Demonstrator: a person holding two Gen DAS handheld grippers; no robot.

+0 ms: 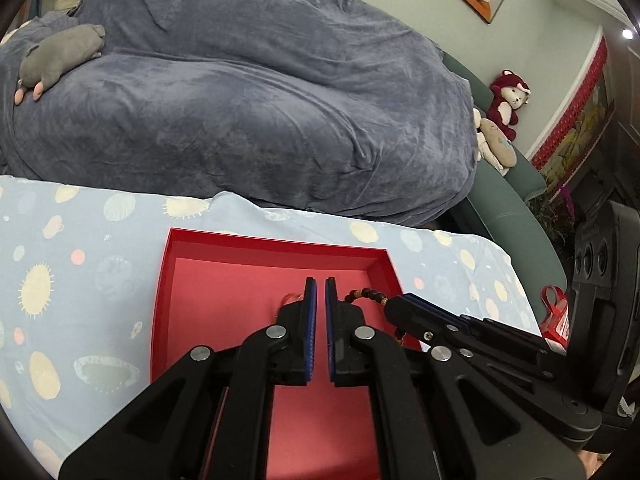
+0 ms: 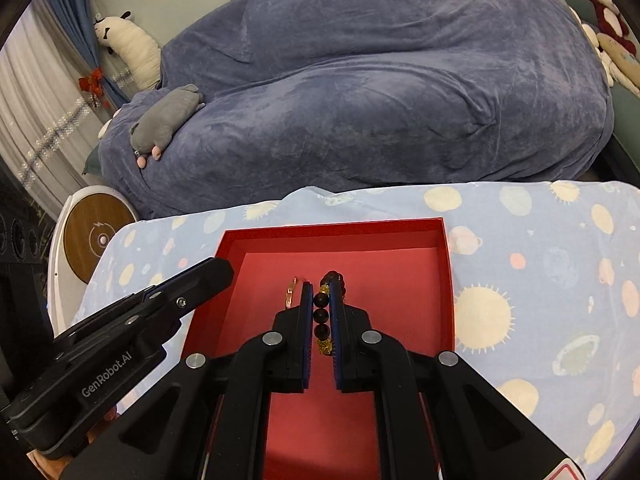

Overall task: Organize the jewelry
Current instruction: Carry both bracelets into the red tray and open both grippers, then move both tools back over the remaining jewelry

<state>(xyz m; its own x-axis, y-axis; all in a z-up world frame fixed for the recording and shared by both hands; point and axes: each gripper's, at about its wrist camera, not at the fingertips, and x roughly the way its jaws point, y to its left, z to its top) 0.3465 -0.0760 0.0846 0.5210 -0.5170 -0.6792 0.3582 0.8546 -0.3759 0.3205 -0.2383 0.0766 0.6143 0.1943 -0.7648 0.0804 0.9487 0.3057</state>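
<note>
black gripper (image 2: 321, 286), blue pads (image 2: 307, 304), silver rivets

Bead bracelet (image 1: 366, 295) partly behind hand-held grippers

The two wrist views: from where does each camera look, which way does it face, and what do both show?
Left wrist: sits on the left gripper, looks forward over the red tray toward the blanket; the right gripper enters from the right.
Right wrist: sits on the right gripper, shut on the bead bracelet; the left gripper enters from the left.
Shared: tray, bracelet, blanket, grey plush.
</note>
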